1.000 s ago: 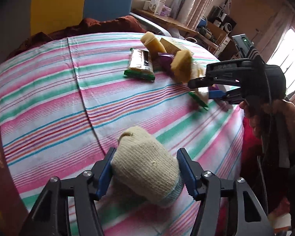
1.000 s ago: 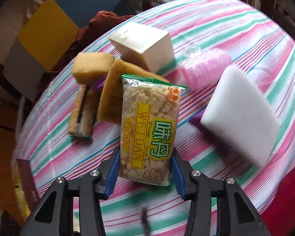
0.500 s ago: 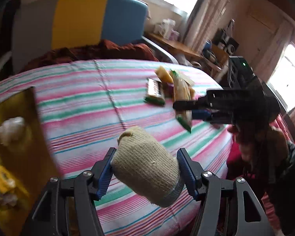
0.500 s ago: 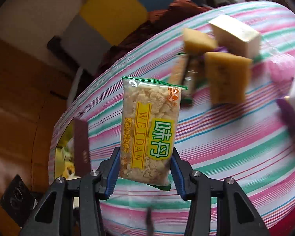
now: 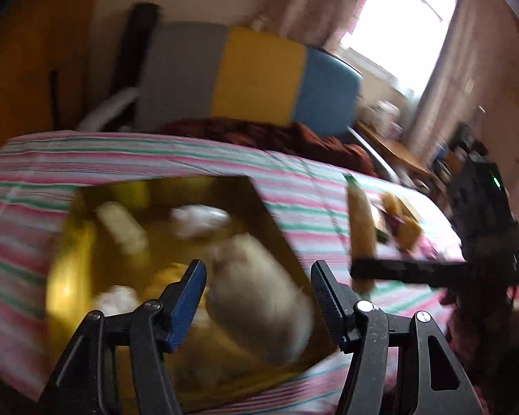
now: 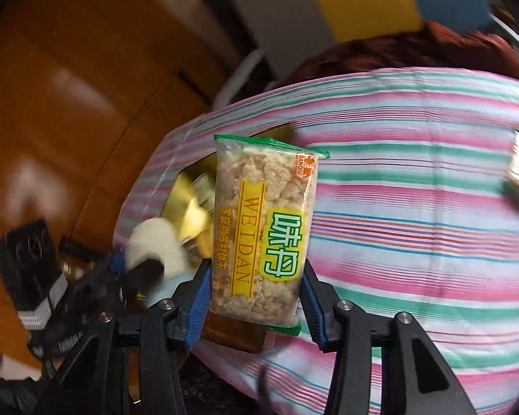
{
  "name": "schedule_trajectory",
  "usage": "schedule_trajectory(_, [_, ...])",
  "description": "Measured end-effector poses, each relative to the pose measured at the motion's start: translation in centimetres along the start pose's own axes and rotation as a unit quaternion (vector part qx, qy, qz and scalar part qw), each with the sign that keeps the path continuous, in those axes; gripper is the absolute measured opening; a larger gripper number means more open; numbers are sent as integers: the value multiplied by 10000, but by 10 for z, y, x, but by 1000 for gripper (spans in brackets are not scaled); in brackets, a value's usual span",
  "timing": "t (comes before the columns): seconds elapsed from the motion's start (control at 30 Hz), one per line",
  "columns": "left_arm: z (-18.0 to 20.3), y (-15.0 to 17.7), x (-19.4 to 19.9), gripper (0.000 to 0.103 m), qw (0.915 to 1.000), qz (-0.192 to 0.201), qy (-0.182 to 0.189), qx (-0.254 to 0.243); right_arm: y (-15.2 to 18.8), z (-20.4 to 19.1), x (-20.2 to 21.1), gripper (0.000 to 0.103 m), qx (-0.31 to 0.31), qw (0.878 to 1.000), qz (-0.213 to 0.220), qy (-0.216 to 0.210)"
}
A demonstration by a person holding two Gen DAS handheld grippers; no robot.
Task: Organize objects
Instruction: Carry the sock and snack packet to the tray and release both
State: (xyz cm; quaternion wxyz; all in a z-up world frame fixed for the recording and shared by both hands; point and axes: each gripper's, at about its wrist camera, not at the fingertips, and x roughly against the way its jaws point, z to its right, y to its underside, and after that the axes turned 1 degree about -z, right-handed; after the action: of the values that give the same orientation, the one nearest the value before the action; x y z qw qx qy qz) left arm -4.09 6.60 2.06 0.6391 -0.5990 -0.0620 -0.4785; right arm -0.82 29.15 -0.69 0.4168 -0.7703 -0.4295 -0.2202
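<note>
Snack packet [image 6: 264, 231] yellow band: "WEIDAN" in brown capitals, running lengthwise down the packet.
Snack packet green panel: two big white Chinese characters, just right of the yellow band.
Snack packet, left of the yellow band: a column of small brown Chinese characters, too small to make out.
Snack packet top right corner: small orange logo with "BANQIU" printed sideways.
Left wrist view: blurred, no lettering can be read there.
</note>
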Motion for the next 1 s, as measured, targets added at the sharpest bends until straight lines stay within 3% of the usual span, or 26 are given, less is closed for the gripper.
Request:
schedule_trajectory(0.2, [-68,-11,12,68,9964,218,-667,469,7,-51,-44,50,699,9965,-454,42])
schedule_trajectory(0.33, [-90,-18,-1,70,9943,121,-945,478,16,-65,-70,51,875,9932,-758,116])
schedule_trajectory(0.47, [-107,-17,6,82,9907,254,-1068,805,23,-65,-74,52,882,9922,-880,100])
schedule_trajectory(0.53, [-108,-14,11,83,9888,327,-1169,869,25,-64,-75,52,871,9920,-904,158])
schedule_trajectory(0.63, [-108,-7,19,86,9861,375,-1304,959,25,-66,-73,52,868,9926,-789,327])
schedule_trajectory(0.73, [-101,-1,26,89,9842,406,-1434,961,25,-72,-68,59,965,9917,-507,682])
schedule_trajectory(1.0, [-62,11,25,95,9807,319,-1872,466,32,-87,-54,67,1395,9782,156,1532])
